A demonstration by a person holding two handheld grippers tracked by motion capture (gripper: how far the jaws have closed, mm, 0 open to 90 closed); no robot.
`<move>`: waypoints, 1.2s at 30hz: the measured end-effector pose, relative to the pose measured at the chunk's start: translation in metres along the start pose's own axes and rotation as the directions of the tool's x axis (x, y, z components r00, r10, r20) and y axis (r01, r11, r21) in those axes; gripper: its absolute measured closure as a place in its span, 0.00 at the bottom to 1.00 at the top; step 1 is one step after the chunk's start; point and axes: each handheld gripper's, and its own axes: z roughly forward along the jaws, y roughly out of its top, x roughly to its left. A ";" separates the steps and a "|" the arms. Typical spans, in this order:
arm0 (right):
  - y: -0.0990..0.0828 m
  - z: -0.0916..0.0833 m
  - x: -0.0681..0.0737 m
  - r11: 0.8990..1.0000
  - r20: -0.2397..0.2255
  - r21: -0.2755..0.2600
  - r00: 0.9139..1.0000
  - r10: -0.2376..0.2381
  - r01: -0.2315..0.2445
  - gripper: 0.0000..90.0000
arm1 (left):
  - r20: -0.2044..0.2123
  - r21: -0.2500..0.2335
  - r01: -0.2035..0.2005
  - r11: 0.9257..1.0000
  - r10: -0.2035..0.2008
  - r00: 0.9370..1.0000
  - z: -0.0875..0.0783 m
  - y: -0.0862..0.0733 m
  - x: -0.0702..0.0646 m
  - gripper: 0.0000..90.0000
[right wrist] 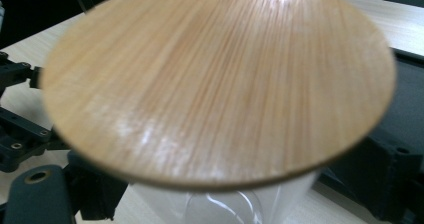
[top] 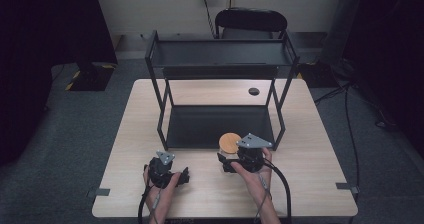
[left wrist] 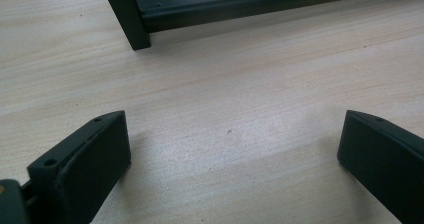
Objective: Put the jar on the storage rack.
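Note:
A clear glass jar with a round wooden lid (top: 229,142) stands on the table just in front of the black rack's lower shelf (top: 210,126). My right gripper (top: 228,159) is shut on the jar's glass body. In the right gripper view the lid (right wrist: 215,79) looms close, with the glass (right wrist: 225,206) below it and a black jaw at each side. My left gripper (top: 173,174) rests on the table near the front left, open. In the left gripper view its fingers (left wrist: 90,159) stand wide apart over bare wood, and the rack's front leg (left wrist: 131,24) is ahead.
The two-tier black metal rack (top: 220,54) takes up the table's (top: 310,149) middle and back. A small black disc (top: 254,91) lies on the table behind it. A black chair (top: 250,21) stands beyond the far edge. Cables trail over the floor at the right.

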 end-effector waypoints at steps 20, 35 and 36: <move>0.000 0.005 -0.001 1.000 -0.046 0.010 0.999 -0.014 0.015 0.27 | 0.000 0.000 0.001 1.000 -0.001 1.000 0.000 0.000 0.000 0.00; 0.004 -0.001 0.000 1.000 -0.043 0.014 0.999 -0.020 0.021 0.27 | 0.000 0.000 0.000 1.000 0.000 1.000 0.000 0.000 0.000 0.00; 0.004 -0.001 0.000 1.000 -0.044 0.015 0.999 -0.020 0.021 0.27 | 0.000 0.000 0.000 1.000 0.000 1.000 0.000 0.000 0.000 0.00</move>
